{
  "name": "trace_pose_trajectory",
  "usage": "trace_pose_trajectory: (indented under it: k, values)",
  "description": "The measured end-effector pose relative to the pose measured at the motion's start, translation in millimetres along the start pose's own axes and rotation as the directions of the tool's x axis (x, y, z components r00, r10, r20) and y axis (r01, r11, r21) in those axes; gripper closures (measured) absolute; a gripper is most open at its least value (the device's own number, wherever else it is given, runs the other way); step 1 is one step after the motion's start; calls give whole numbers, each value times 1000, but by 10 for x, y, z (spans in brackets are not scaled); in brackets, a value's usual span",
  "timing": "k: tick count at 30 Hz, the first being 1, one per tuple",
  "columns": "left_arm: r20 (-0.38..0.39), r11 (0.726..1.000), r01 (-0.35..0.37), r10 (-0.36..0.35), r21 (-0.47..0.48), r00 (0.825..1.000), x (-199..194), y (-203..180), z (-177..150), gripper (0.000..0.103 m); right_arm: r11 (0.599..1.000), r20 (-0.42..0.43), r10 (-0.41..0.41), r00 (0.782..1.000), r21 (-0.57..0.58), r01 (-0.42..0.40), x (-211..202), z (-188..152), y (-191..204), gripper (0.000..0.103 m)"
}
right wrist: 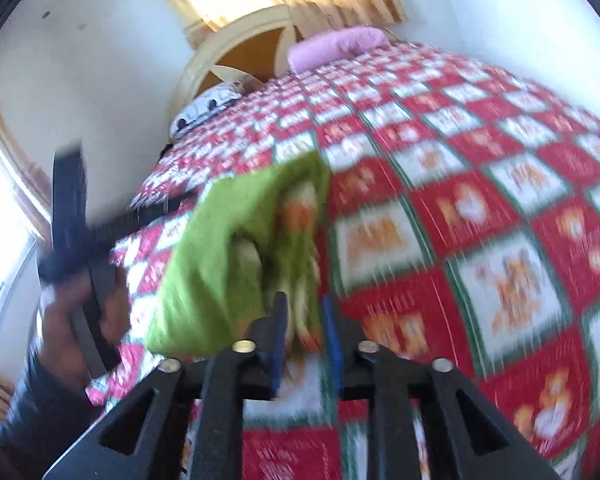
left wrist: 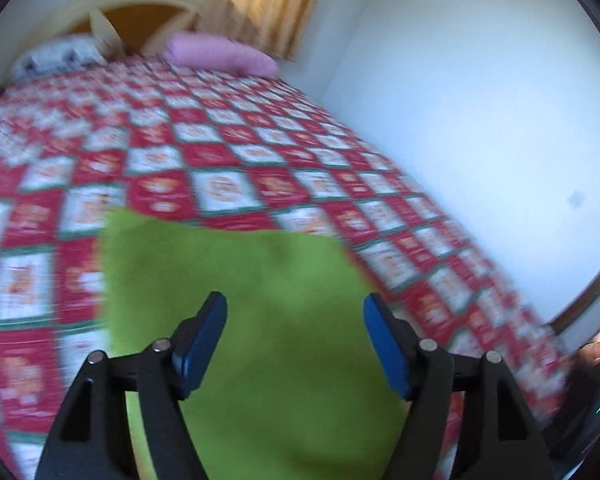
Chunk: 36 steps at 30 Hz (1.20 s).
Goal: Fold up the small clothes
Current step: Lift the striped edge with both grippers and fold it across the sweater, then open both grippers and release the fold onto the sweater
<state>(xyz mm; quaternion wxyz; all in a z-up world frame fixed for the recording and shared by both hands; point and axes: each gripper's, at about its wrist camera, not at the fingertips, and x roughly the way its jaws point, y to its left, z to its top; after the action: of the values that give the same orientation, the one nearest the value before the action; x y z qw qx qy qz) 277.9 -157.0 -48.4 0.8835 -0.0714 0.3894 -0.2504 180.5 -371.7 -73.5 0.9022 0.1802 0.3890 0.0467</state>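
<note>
Green garment point(left wrist: 236, 280) on checkered bedspread point(left wrist: 220, 152) (pink pillow point(left wrist: 220, 54) beyond); left jaws apart, right jaws narrowly apart, gripping nothing.

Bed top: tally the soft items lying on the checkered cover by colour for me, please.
Green: 1, the green cloth near the grippers
Pink: 1, the pink pillow at the headboard end
White with dark print: 1, the white pillow beside it
Total: 3

A pink pillow point(left wrist: 220, 55) lies on the red-and-white checked bedspread point(left wrist: 236, 152) near the headboard point(left wrist: 148, 4)
</note>
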Motion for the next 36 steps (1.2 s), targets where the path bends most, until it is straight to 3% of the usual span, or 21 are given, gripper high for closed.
trace_pose_trajectory:
  k: [1, 2, 3, 4, 5, 6, 8, 13, 16, 19, 20, 22, 25, 27, 30, 34, 36]
  values:
    - [23, 998, -56, 55, 21, 998, -81, 70, -79, 29, 1000, 7, 19, 1000, -18, -19, 43, 100, 56, 64]
    - [36, 995, -94, 93, 30, 995, -130, 138, -154, 27, 998, 8, 38, 999, -42, -38, 142, 217, 152, 48]
    - [38, 990, -136, 135, 28, 990, -163, 207, -226, 25, 997, -13, 47, 999, -63, -48, 271, 311, 233, 40]
    - [37, 985, -171, 170, 18, 985, -192, 271, -309, 22, 995, -41, 63, 997, -72, -65, 424, 398, 292, 40]
    - [28, 983, -183, 182, 7, 983, -200, 327, -388, 21, 995, -53, 66, 996, -77, -70, 539, 449, 342, 40]
    - [17, 982, -188, 188, 0, 982, -178, 361, -436, 19, 995, -71, 47, 996, -85, -53, 719, 513, 390, 50]
    - [-5, 979, -202, 202, -19, 979, -144, 421, -555, 18, 996, -137, 30, 990, -76, -40, 1010, 557, 408, 88]
    - [-14, 982, -179, 179, -57, 984, -82, 459, -699, 17, 996, -123, -79, 989, -47, 74, 1028, 392, 173, 90]
    - [-10, 985, -161, 161, -58, 987, -90, 443, -794, 7, 999, -138, -47, 989, 0, 48, 1123, 290, -60, 90]
    - [-32, 989, -135, 134, -65, 991, 51, 430, -901, 6, 998, -145, -59, 988, -32, 54, 1125, 343, -11, 89]
    - [-30, 988, -128, 125, -82, 992, 51, 447, -904, 6, 997, -145, -67, 987, -50, 61, 1104, 375, 38, 87]
    - [-23, 988, -124, 122, -93, 992, 1, 463, -873, 6, 989, -116, -124, 985, -94, 113, 980, 452, 188, 70]
    - [9, 984, -149, 151, -99, 989, -109, 479, -829, 6, 958, 12, -199, 980, -211, 197, 776, 512, 501, 66]
    - [38, 980, -174, 178, -99, 983, -164, 491, -777, 6, 951, 41, -153, 987, -267, 159, 738, 564, 717, 66]
    - [44, 978, -184, 189, -101, 981, -145, 499, -704, 6, 953, -44, 21, 999, -300, -34, 954, 609, 875, 66]
    - [9, 981, -182, 183, -60, 983, -3, 358, -736, 6, 966, -135, -99, 986, -252, 62, 1415, 551, 576, 69]
    - [-10, 981, -191, 191, -29, 982, 67, 278, -801, 6, 985, -160, -29, 987, -173, 0, 1485, 502, 301, 74]
